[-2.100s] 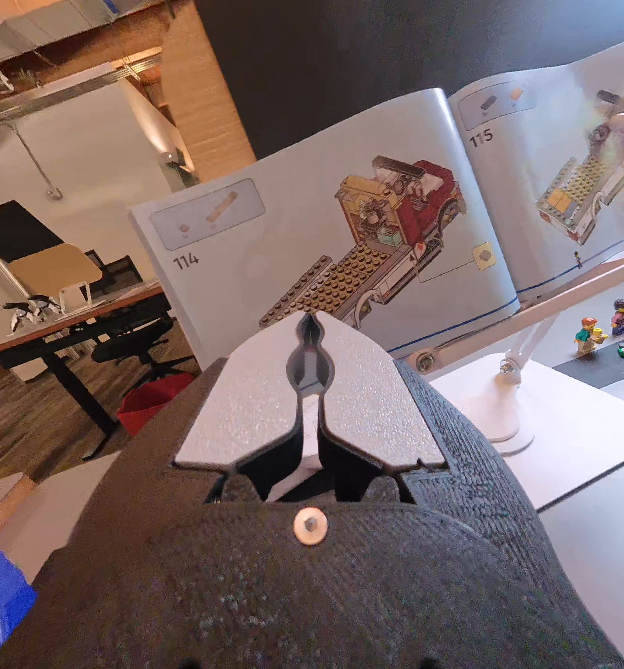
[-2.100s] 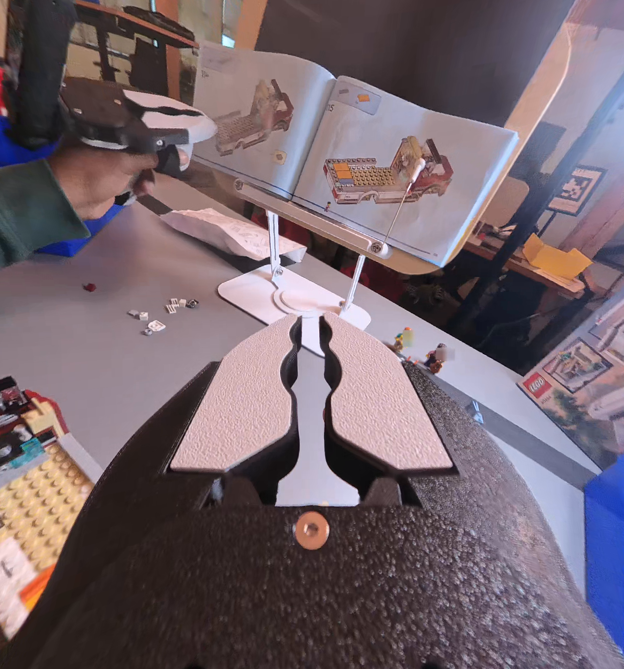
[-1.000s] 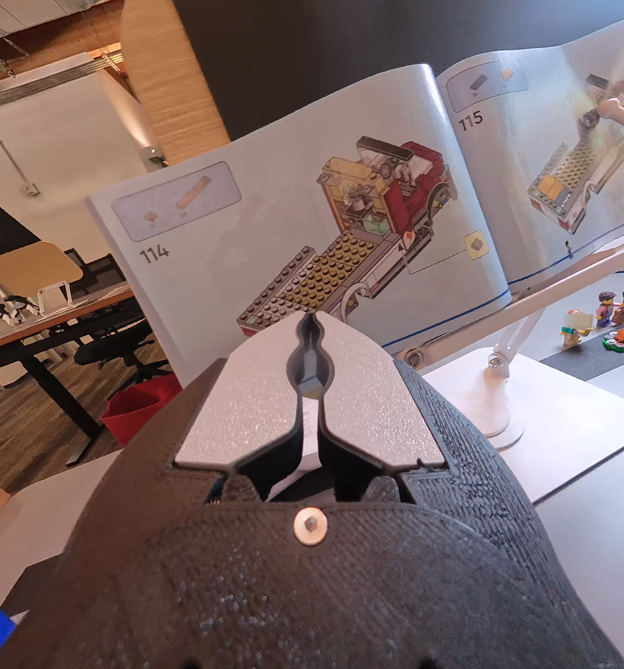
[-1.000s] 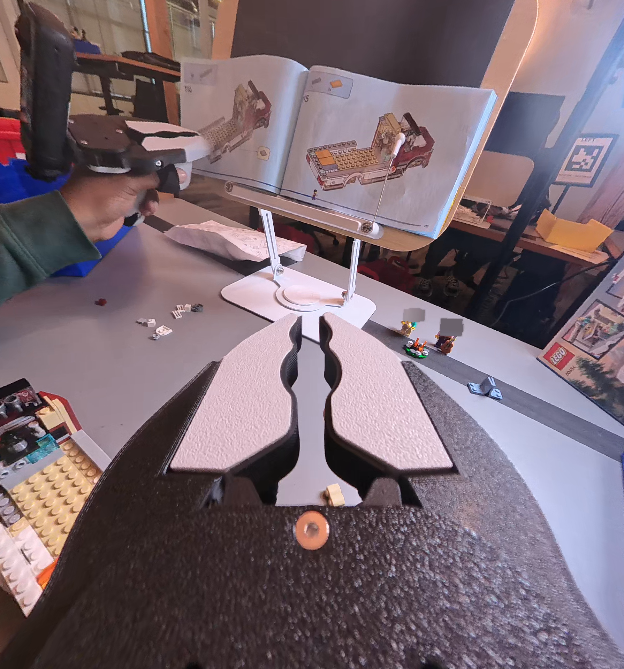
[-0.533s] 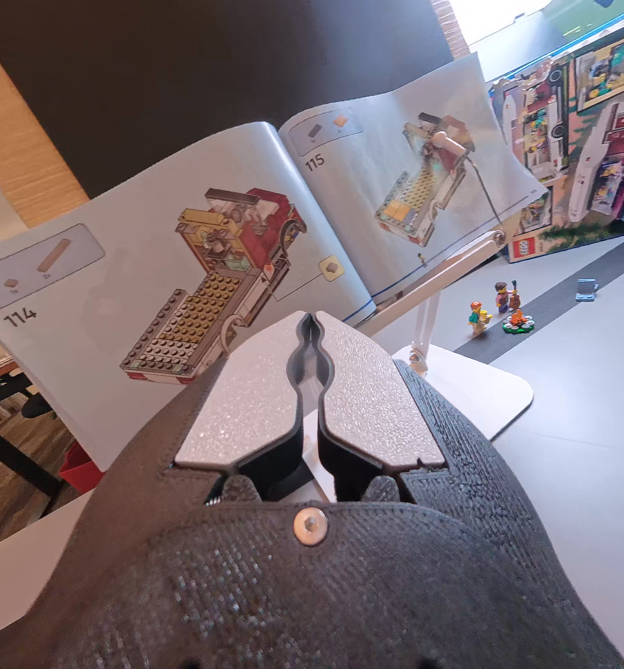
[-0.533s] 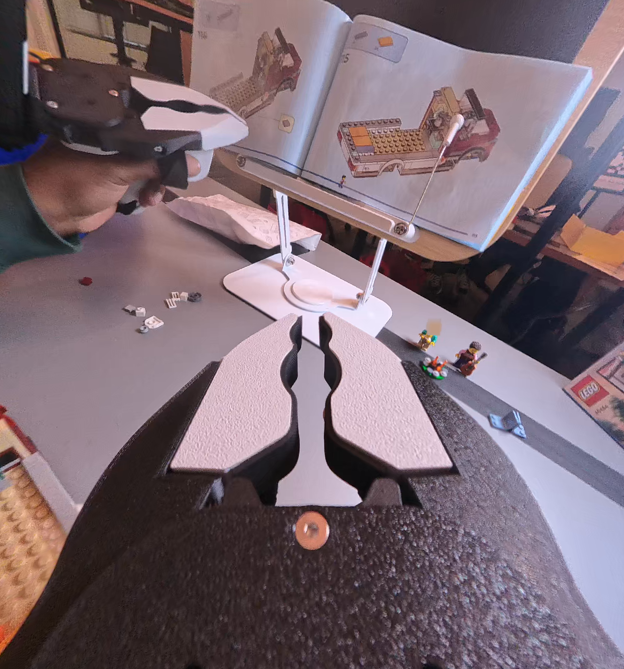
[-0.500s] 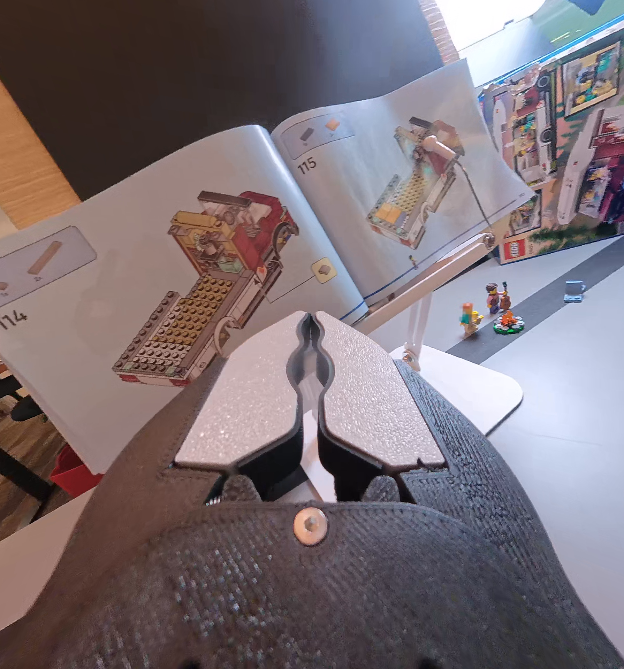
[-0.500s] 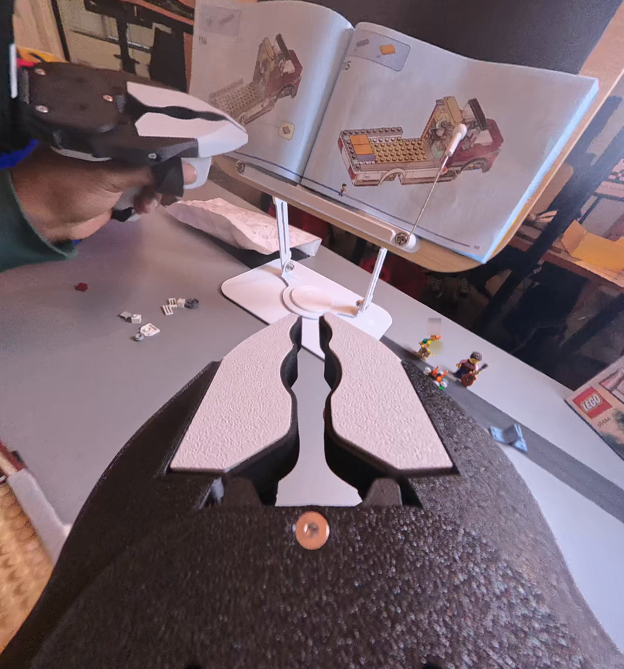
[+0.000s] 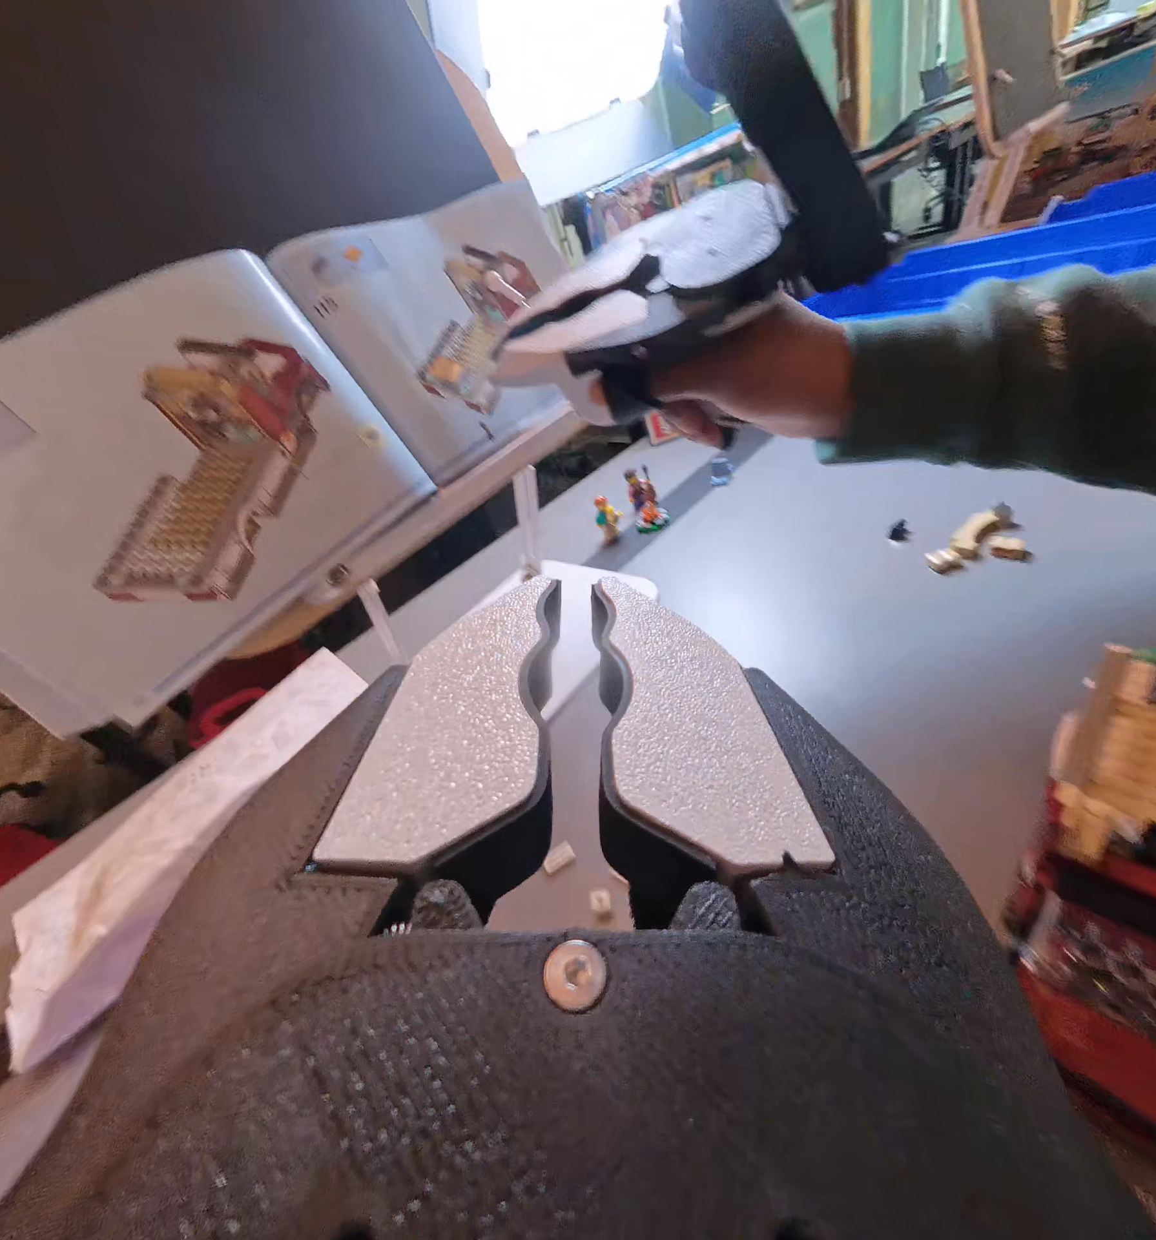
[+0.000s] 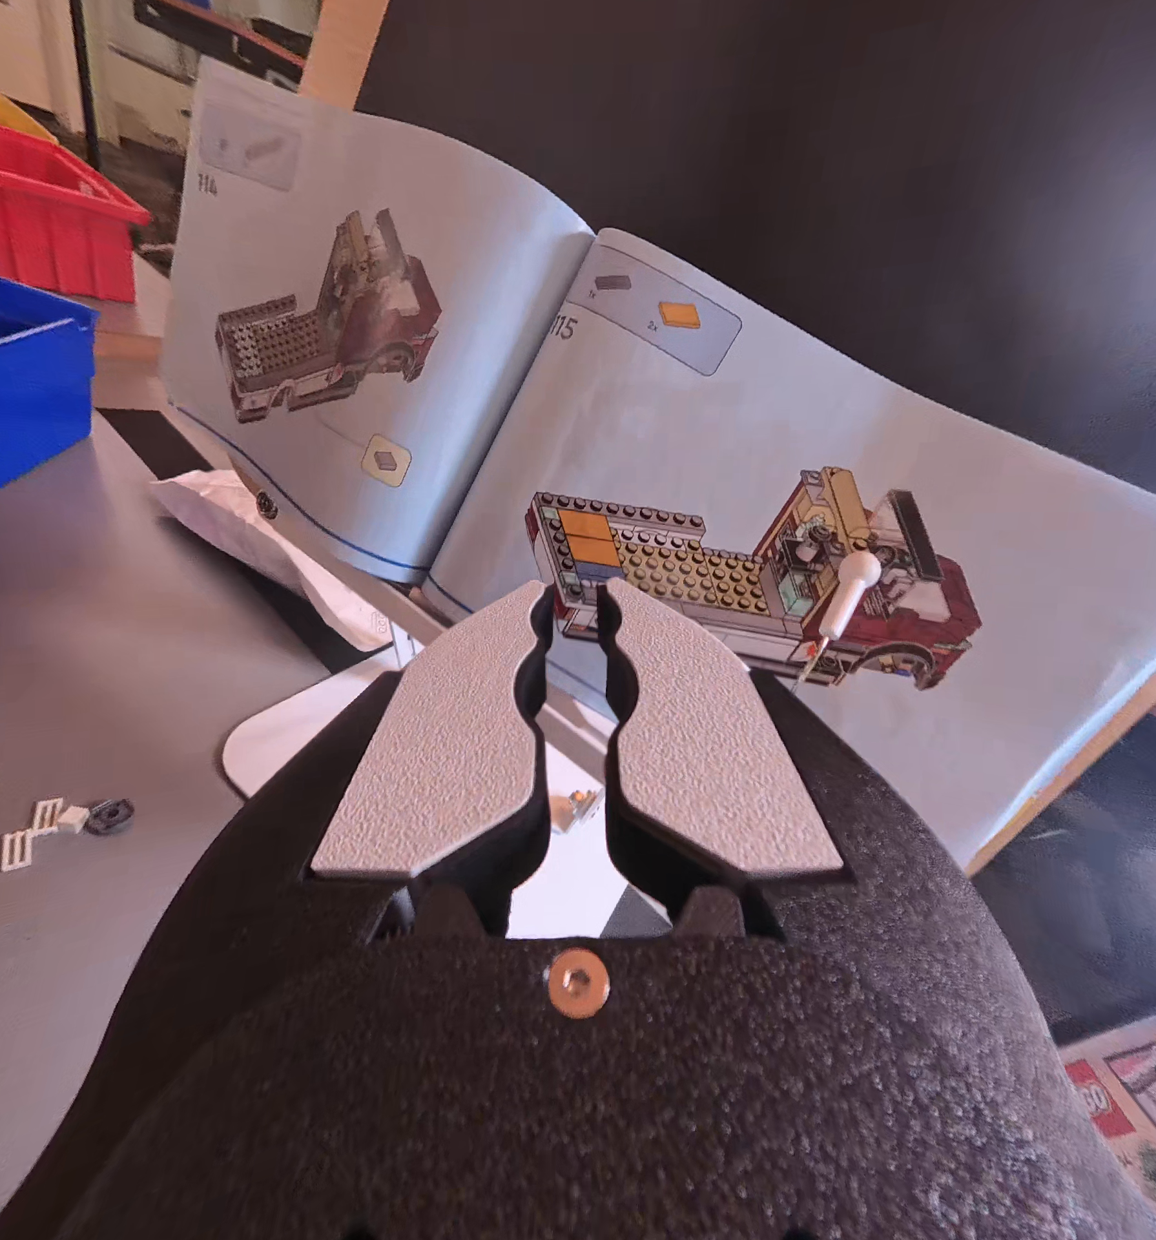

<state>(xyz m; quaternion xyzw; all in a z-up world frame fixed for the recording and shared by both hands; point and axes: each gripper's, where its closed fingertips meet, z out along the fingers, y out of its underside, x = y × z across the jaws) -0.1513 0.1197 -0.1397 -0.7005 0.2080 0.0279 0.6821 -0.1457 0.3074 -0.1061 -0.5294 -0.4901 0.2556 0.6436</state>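
Hovering apart — both tools (image 9: 576, 587) (image 10: 574, 590) empty.

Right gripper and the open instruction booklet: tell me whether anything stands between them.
Nothing visible does. The right gripper, jaws slightly apart and holding nothing, points straight at the right-hand page of the instruction booklet on its white stand; only open air lies between.

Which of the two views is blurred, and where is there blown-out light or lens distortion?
Left wrist view: motion blur smears the instruction booklet, the right claw and the brick model; a window behind is blown out white. Right wrist view: mostly sharp, the booklet crisp, with soft blur at the left edge; wide-angle bending curves its pages and the table.
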